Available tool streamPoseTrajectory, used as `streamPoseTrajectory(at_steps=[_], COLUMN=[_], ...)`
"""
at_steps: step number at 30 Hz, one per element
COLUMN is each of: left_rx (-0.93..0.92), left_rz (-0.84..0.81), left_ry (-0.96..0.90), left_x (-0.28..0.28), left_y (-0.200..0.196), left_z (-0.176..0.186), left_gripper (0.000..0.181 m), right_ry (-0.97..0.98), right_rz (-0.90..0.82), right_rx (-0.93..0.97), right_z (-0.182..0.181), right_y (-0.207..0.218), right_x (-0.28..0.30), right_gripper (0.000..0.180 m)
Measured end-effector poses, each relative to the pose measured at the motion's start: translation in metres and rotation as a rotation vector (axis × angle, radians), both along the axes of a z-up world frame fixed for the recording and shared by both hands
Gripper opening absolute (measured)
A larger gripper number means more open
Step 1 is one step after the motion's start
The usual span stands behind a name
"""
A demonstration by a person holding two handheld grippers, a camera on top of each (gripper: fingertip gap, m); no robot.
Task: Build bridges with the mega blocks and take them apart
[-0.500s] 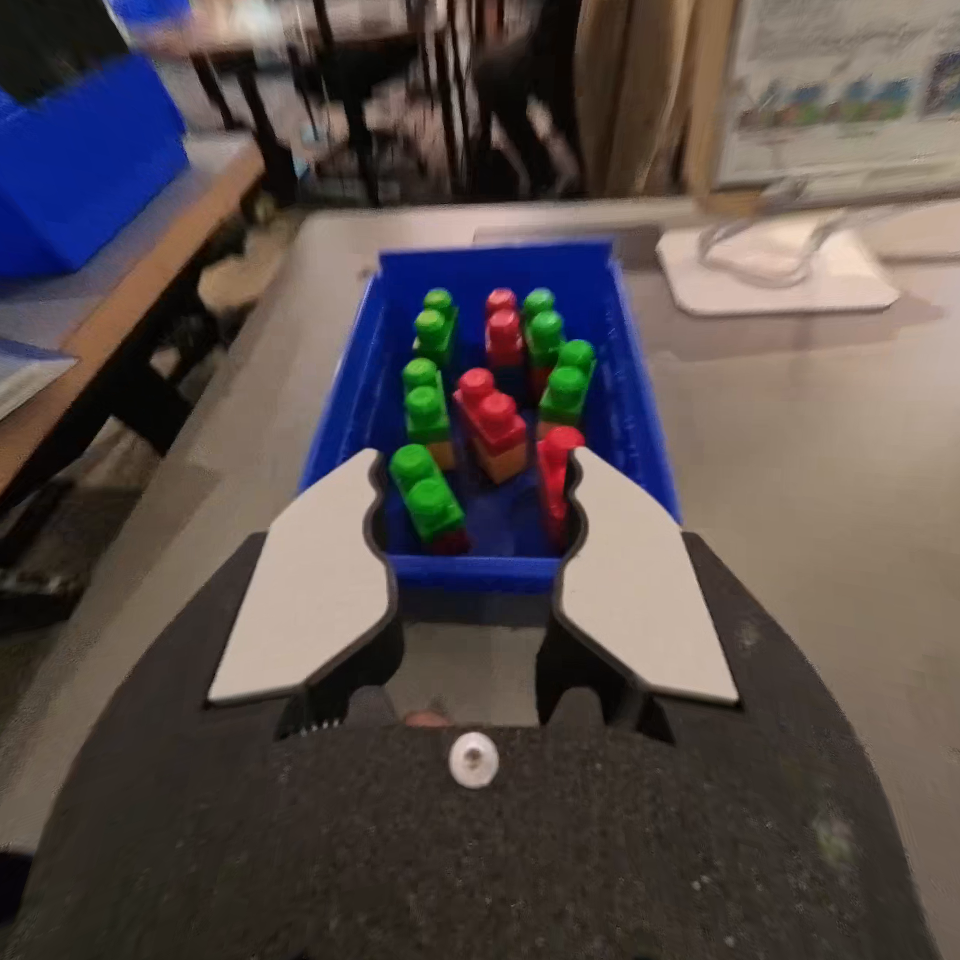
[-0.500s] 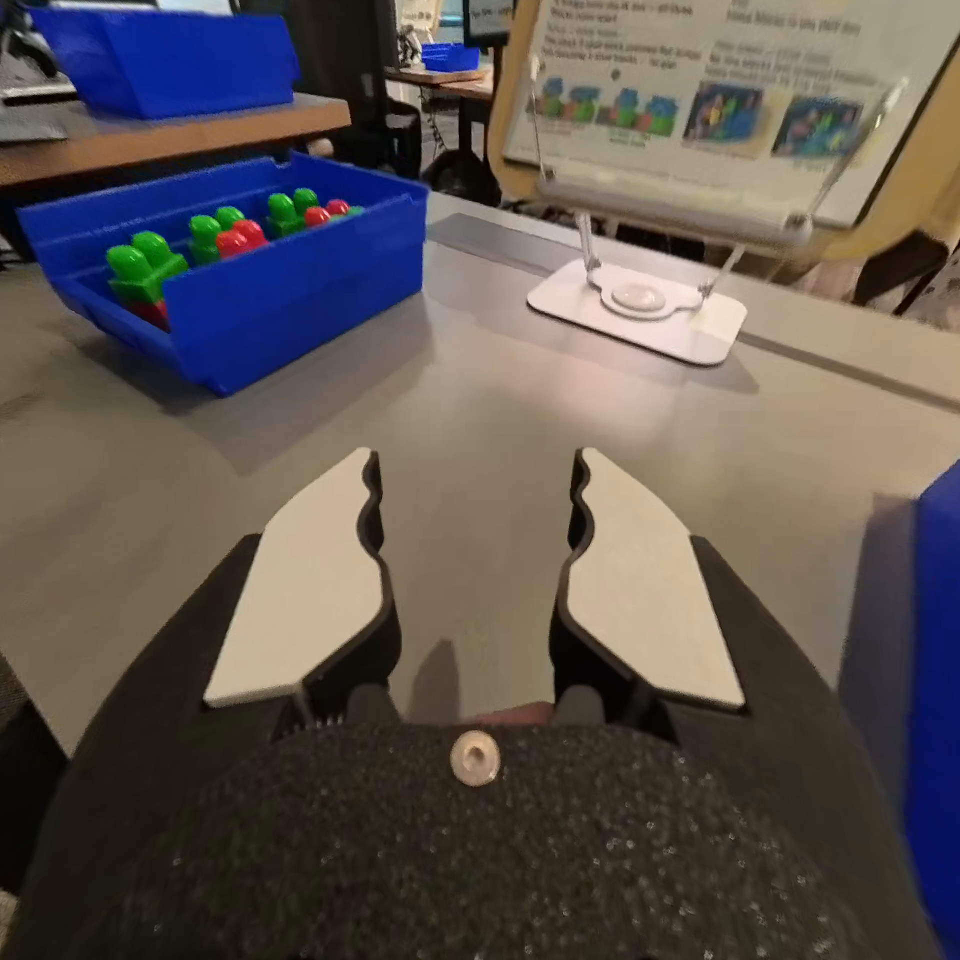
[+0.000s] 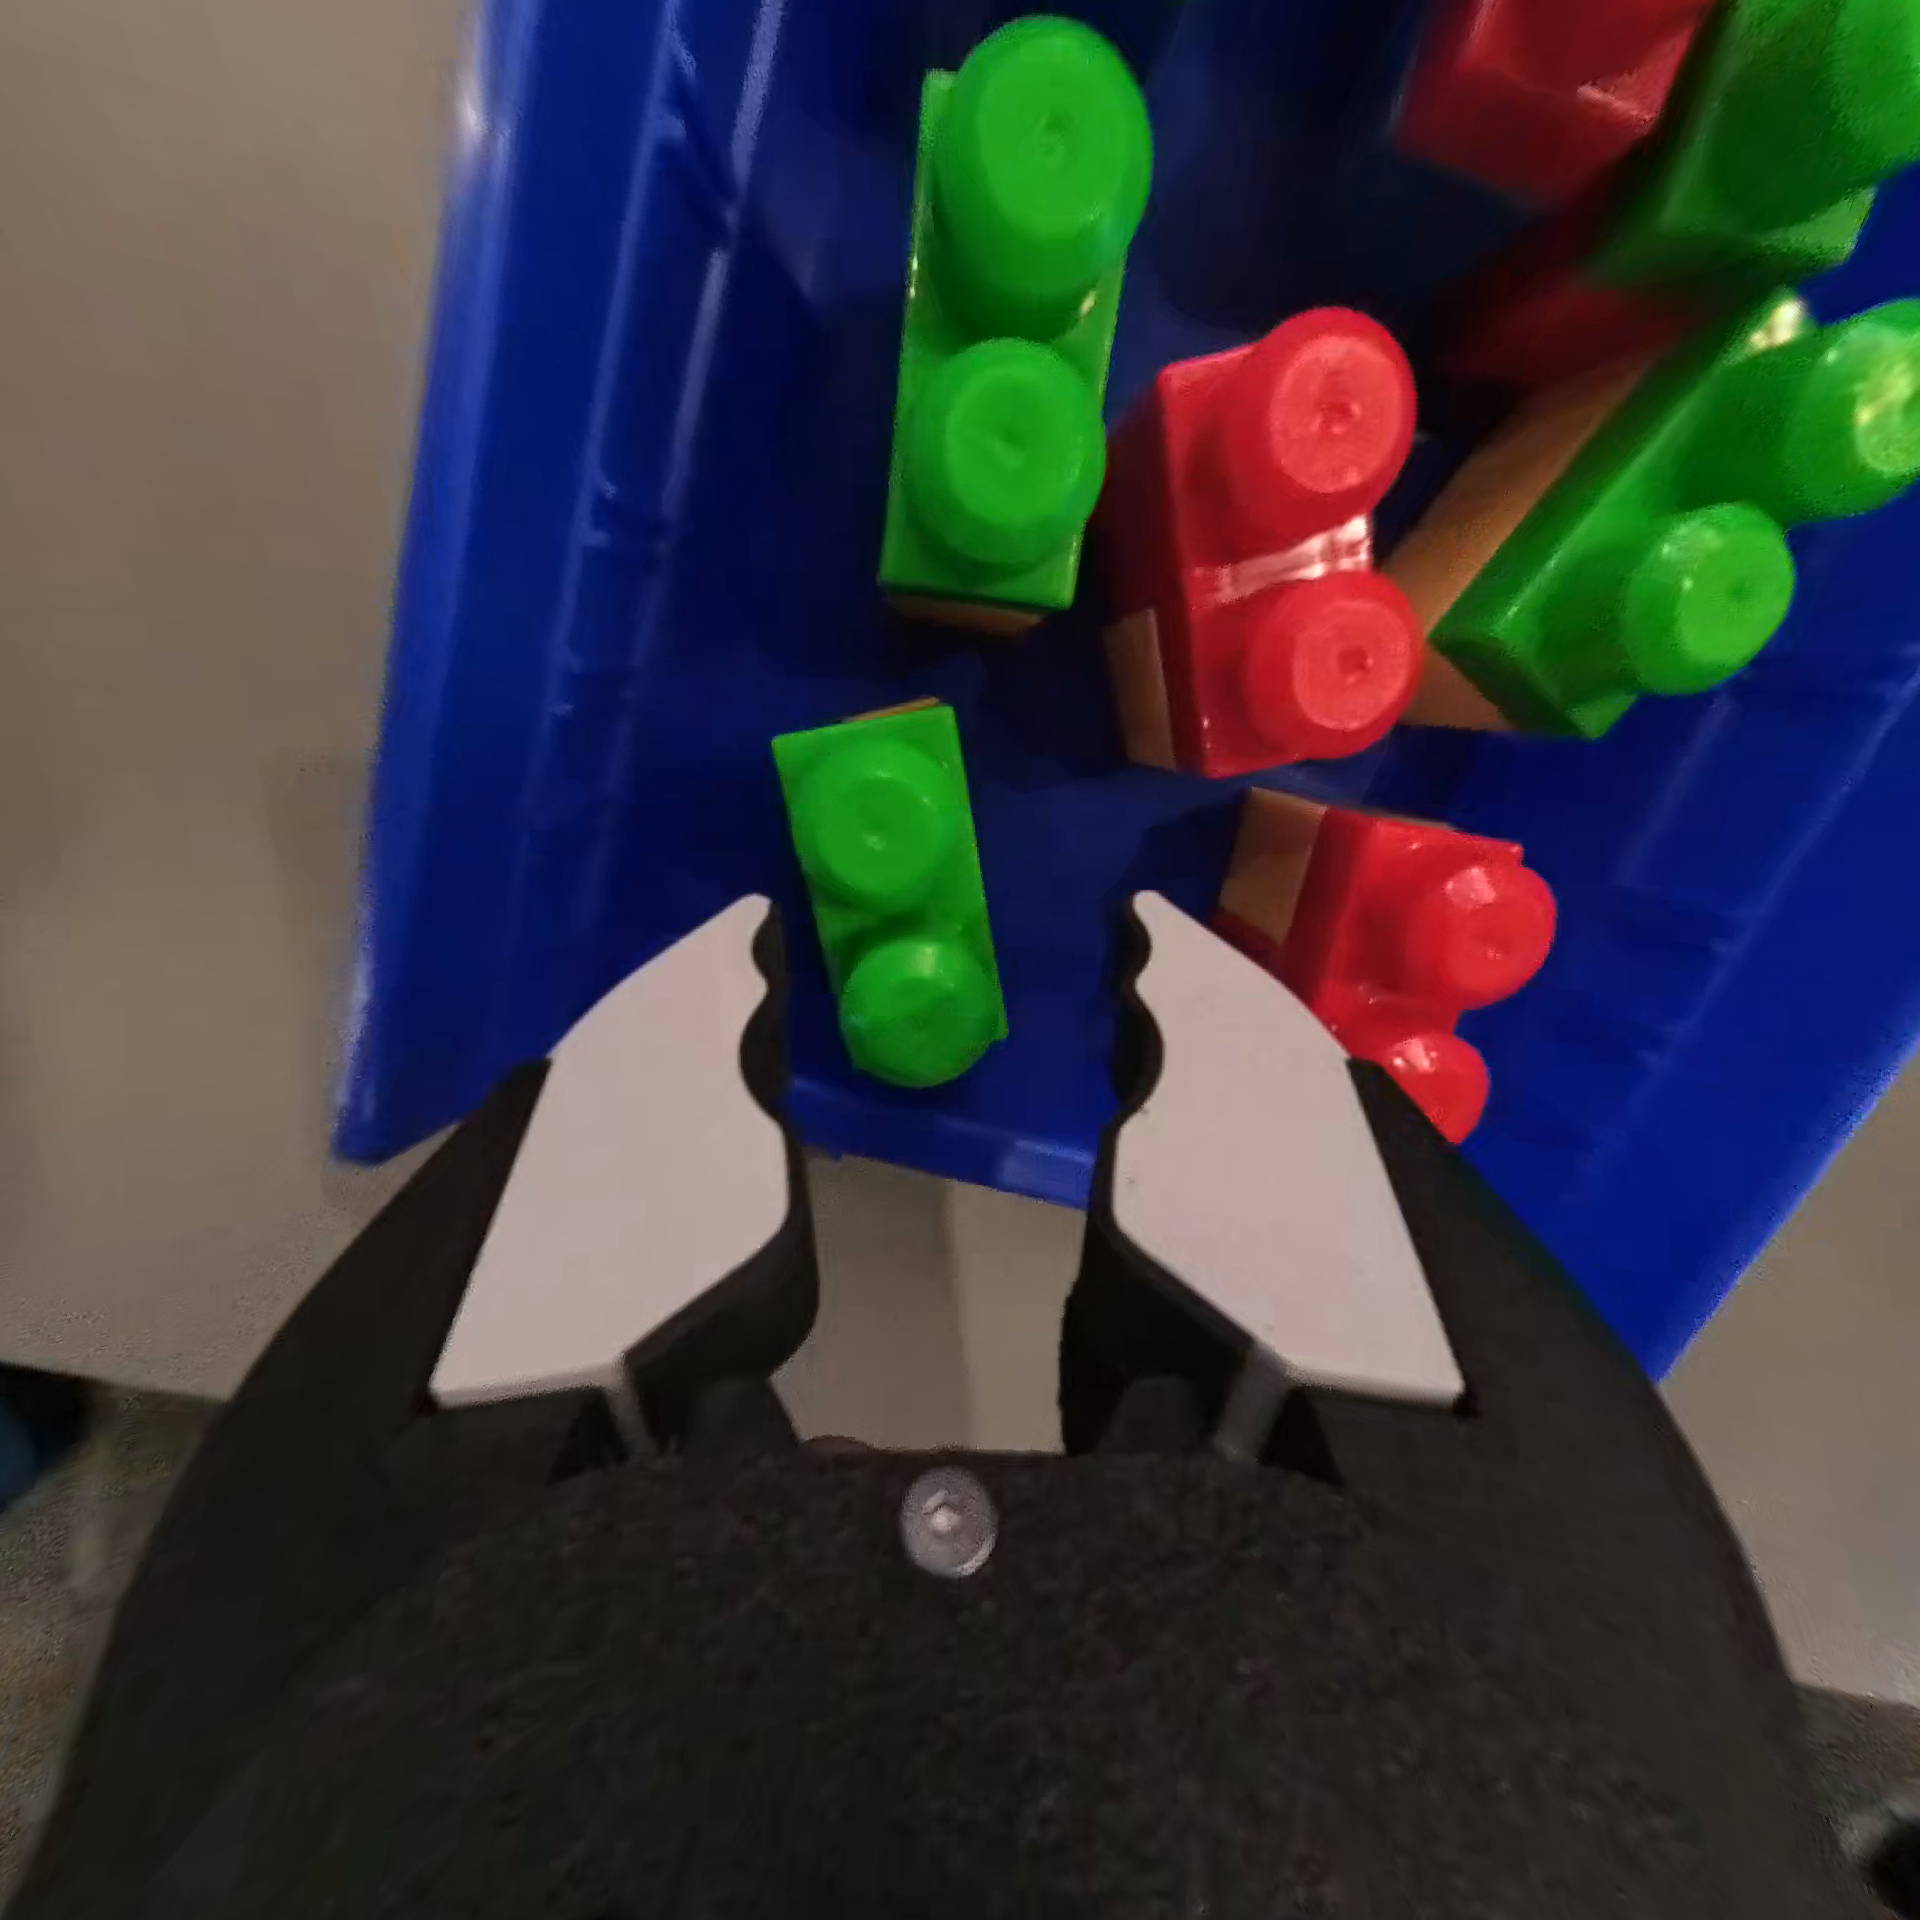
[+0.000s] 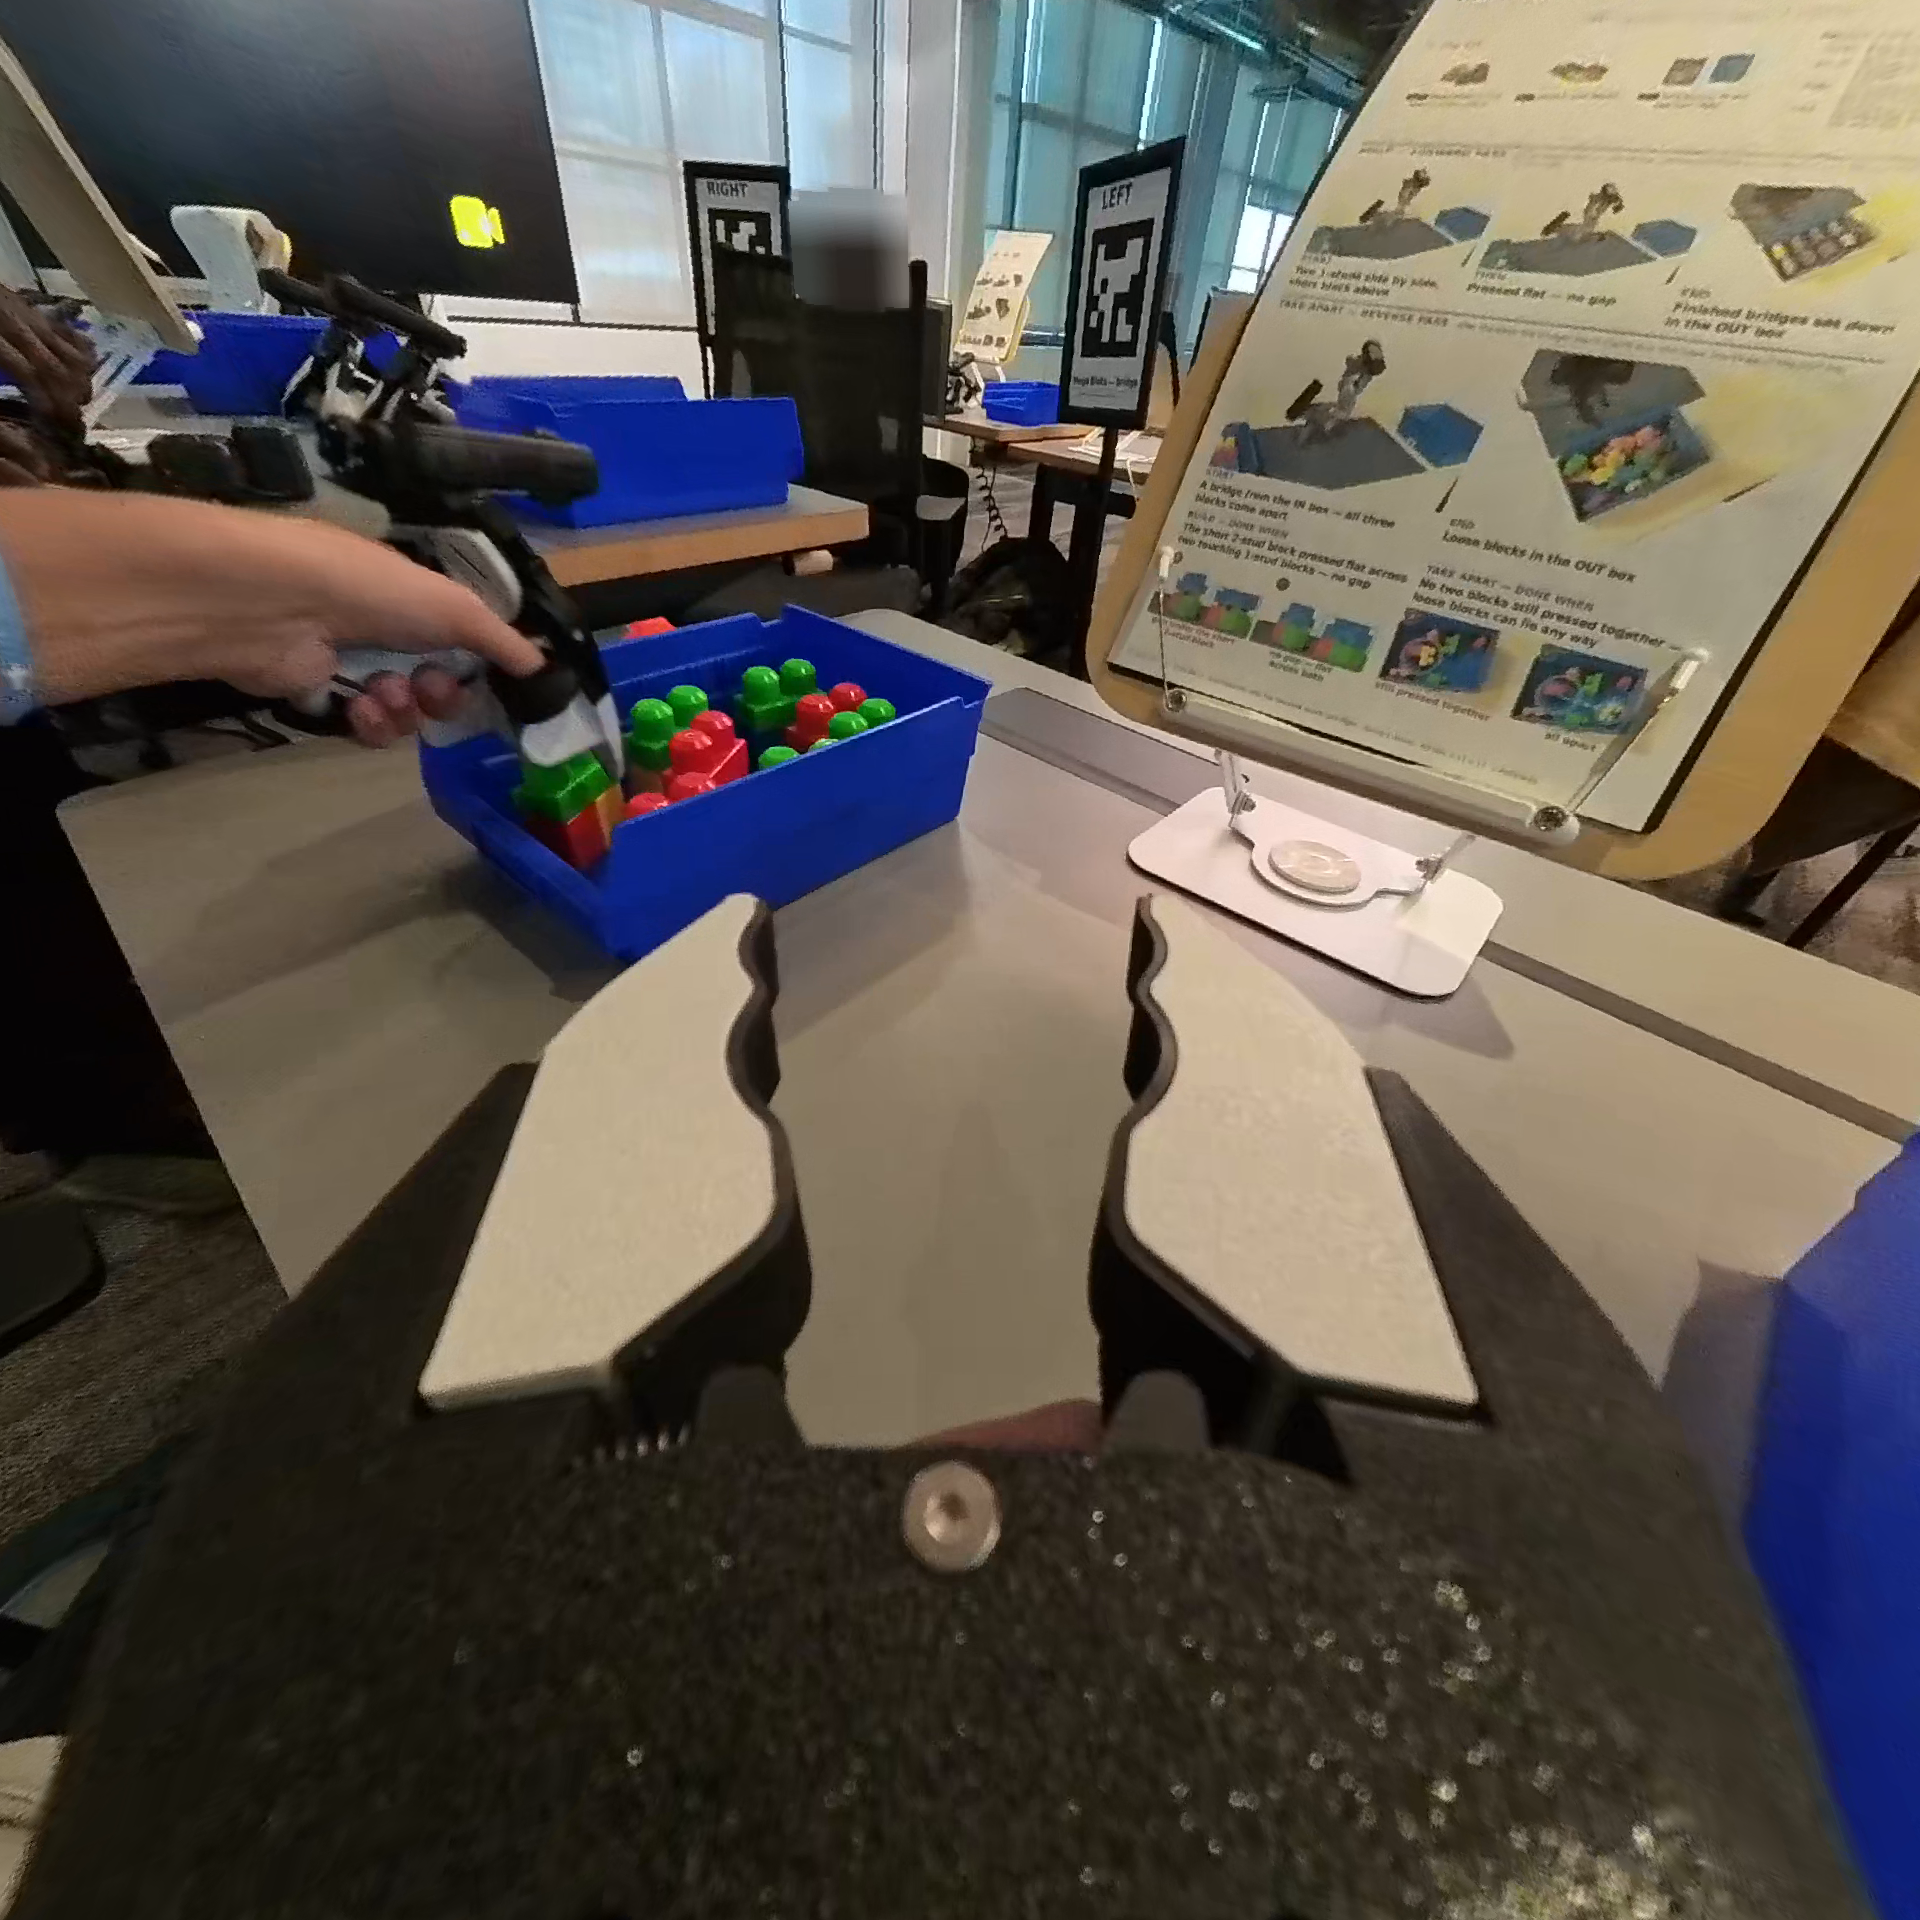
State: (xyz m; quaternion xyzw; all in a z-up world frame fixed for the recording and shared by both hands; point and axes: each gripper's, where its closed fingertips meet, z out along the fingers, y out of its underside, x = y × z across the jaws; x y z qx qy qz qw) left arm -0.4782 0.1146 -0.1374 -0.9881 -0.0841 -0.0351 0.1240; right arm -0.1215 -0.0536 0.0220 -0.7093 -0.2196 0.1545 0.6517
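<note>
Left wrist view: the blue bin (image 3: 582, 623) fills the upper frame, seen steeply from above. It contains two-stud green and red mega blocks, several seated on tan or orange lower blocks. The nearest green block (image 3: 894, 894) lies by the bin's near wall, towards its left wall. A second green block (image 3: 997, 343) lies beyond it; a red block (image 3: 1288, 551) sits mid-bin, and another red block (image 3: 1423, 956) lies towards the near right corner. The left gripper (image 3: 945, 914) has its jaws apart, one tip either side of the nearest green block's near stud. Contact cannot be confirmed. Compared with half a second ago, this gripper is much closer to the bin and pitched downward; the jaw gap is about the same.

Right wrist view: the bin (image 4: 810, 821) rests at the bench's (image 4: 935, 1039) far left edge. The left gripper (image 4: 571, 738), held by a hand (image 4: 239, 613), dips into the bin's near end at a green block stacked on red and orange blocks (image 4: 566, 790). An instruction board on a white stand (image 4: 1320, 904) occupies the far right. The right gripper (image 4: 951, 935) hovers above bare bench, jaws wide apart, empty, as before.
</note>
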Motion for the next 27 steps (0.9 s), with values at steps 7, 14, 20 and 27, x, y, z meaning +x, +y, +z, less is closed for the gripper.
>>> streamPoseTrajectory(at_steps=[7,14,20,27], left_rx=[-0.041,-0.031,0.243,0.74], left_rz=[0.032,-0.083,-0.373,-0.909], left_ry=[0.061,0.107,-0.076,-0.534], left_x=[-0.015,-0.022,0.011,0.128], left_y=[0.008,0.005,0.009,-0.066], left_z=[-0.012,0.001,0.065,0.146], left_gripper=[0.06,0.033,0.033,0.033], right_ry=[-0.012,-0.031,-0.033,0.183], right_rz=[0.01,0.001,-0.003,0.218], right_rx=[-0.035,-0.044,-0.072,-0.167], right_z=[-0.01,-0.013,-0.025,-0.044], right_y=[0.006,0.006,0.014,0.02], right_x=[0.001,0.005,0.018,0.015], right_gripper=[0.065,0.063,0.06,0.058])
